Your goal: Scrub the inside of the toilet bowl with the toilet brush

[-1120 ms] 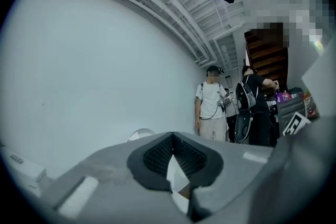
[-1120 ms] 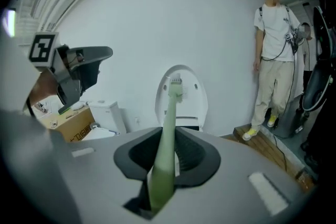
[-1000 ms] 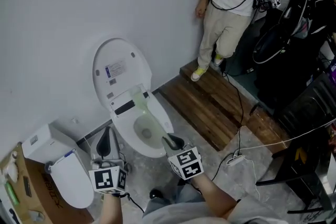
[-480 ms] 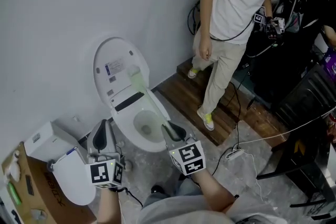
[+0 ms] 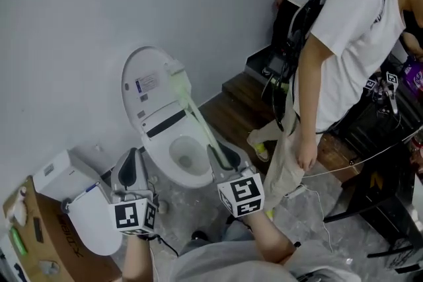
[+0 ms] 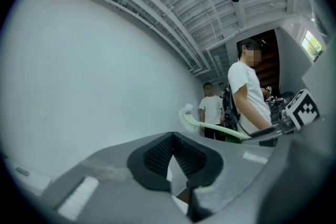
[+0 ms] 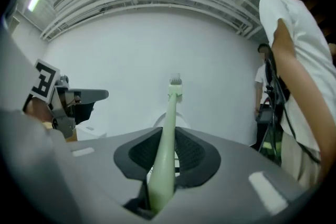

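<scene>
right tongs: Your right gripper (image 5: 223, 156) is clamped on the far end of the toilet brush (image 5: 197, 117). The right gripper view shows the green handle (image 7: 165, 155) pinched between both pads.
left tongs: Your left gripper (image 5: 130, 170) has its pads closed together with nothing between them. It hangs just left of the toilet, doing no work.
brush: It is not in the water. The handle slants up from your right gripper over the toilet bowl (image 5: 198, 180), and the brush head (image 5: 175, 69) sits high, in front of the raised lid (image 5: 149, 86).
bowl: Open and unobstructed, lid up. It lies between your two grippers.
step: You look to be mid-lift or repositioning, not scrubbing. The head has to come down into the bowl before any scrubbing counts.
risk, drips: With the bristles up by the lid, a quick swing could flick water on the lid or the wall.
risk, pivot: You grip only the handle's tail, so a hard push on the porcelain could twist the brush in the pads. Press gently.
risk, bystander: A person (image 5: 337, 69) stands close on your right, so a wide backswing could hit them.
risk, floor: A cable (image 5: 344, 168) runs by your right side, and a spare seat (image 5: 89, 224) sits near your left. Shuffling your feet could snag either.
</scene>
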The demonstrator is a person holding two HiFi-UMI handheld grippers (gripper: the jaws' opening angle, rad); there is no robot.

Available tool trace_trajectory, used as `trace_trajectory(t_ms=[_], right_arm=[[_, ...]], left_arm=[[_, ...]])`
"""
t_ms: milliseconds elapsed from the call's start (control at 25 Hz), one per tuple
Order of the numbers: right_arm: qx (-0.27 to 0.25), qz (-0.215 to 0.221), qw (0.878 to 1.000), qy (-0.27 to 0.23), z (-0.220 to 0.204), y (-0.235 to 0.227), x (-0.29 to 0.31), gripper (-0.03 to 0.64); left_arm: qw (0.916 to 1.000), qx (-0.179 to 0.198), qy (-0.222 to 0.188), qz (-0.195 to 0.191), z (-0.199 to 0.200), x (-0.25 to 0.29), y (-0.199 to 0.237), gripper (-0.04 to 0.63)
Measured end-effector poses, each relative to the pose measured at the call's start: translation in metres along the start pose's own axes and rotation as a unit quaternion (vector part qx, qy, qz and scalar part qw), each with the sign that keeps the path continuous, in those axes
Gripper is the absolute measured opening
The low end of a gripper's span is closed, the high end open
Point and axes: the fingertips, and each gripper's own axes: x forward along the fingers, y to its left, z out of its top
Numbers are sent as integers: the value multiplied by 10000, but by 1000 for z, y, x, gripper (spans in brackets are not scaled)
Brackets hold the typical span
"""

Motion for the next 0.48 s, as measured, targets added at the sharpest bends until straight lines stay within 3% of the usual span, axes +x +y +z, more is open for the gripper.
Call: trace_trajectory(t_ms=[480], right_arm=[[-79,-269,9988,-408,29,7,-30,74]], left_arm=[[9999,-28,56,-100,1,-26,-8,3]])
